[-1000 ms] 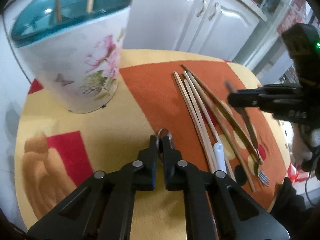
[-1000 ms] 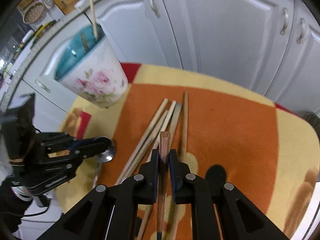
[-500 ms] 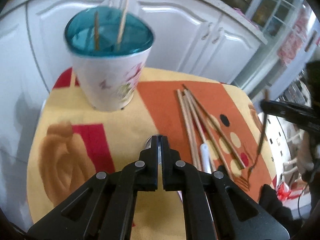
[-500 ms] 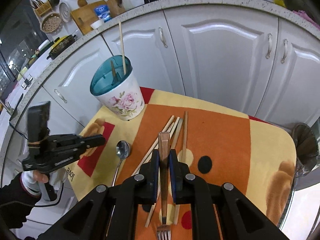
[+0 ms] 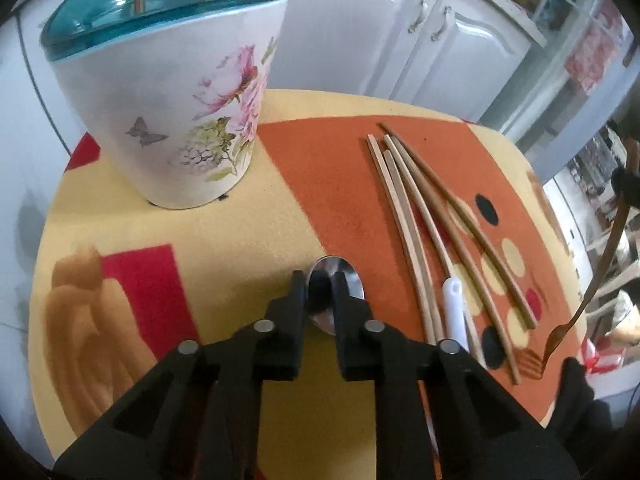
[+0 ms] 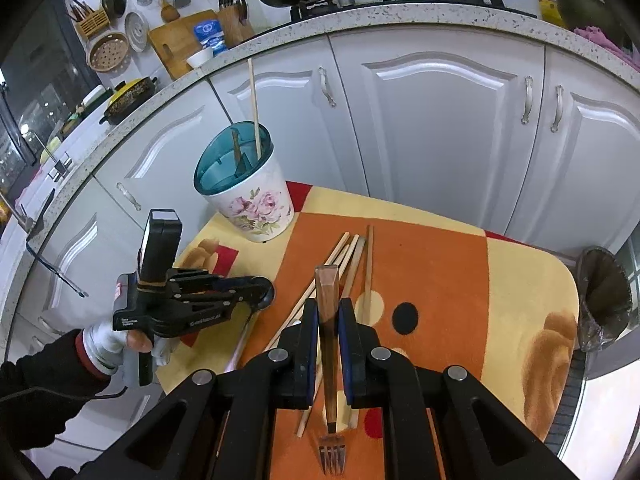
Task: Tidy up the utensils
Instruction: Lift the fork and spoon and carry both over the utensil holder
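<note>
Chopsticks lie on orange-yellow mat before white cabinets

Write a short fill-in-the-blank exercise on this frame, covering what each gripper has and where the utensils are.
1. The right gripper is shut on a ____.
2. The left gripper's tips straddle the bowl of a ____ lying on the table.
3. The holder already contains ____ upright sticks.
4. The loose chopsticks lie on the ____ patch of the cloth.

Missing words: fork; spoon; two; orange
</note>
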Available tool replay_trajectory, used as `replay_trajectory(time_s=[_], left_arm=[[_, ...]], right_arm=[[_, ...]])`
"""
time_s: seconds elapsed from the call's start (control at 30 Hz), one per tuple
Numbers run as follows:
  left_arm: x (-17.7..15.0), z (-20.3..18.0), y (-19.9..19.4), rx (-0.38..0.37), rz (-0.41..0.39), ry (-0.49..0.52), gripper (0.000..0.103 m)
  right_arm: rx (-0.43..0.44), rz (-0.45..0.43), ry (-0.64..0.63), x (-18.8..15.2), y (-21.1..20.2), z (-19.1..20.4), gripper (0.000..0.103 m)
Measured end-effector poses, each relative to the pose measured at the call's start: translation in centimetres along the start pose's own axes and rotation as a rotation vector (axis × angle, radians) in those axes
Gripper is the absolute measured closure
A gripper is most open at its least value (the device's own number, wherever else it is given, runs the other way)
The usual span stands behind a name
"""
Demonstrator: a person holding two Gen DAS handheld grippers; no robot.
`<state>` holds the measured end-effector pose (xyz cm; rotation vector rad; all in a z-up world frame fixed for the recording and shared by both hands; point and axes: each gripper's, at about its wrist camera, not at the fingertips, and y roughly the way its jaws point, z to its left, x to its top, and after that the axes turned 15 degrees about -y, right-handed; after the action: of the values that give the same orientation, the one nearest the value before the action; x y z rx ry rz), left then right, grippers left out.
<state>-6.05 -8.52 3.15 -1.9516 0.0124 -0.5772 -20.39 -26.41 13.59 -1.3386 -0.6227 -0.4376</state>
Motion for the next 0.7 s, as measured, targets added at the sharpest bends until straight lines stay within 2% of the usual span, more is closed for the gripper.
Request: replay_trajectory(time_s=[0.07,0.17,0.3,0.53,0.7], left_arm=[[-0.3,0.1,-0.7,-0.011,-0.009,-0.010,0.100],[-1.0,0.6,-2.6,-0.028,-0.027,-0.053,0.100],[-1.8,1.2,-6.4,-0.063,-0.093,-0.095,0.101],[-2.1,1.4,-11.7,-0.090,-0.200,-0.143,0.101],[-1.5,1.3,-15.2,-0.084,-0.274,-0.146,0.101]], right_arm=[[-0.002,0.000,-0.004,0.0,-0.2,0.2,0.094],[-0.009,0.001,-0.018,-0.1,-0.9,0.4,0.094],[-0.011,-0.008,-0.033,-0.4,-2.2,0.7,0.094],[0.004,-0.080,-0.029,0.2,-4.7,1.4,0.094],[0.009,-0.131,-0.064,2.4,-5.7,2.5,0.094]])
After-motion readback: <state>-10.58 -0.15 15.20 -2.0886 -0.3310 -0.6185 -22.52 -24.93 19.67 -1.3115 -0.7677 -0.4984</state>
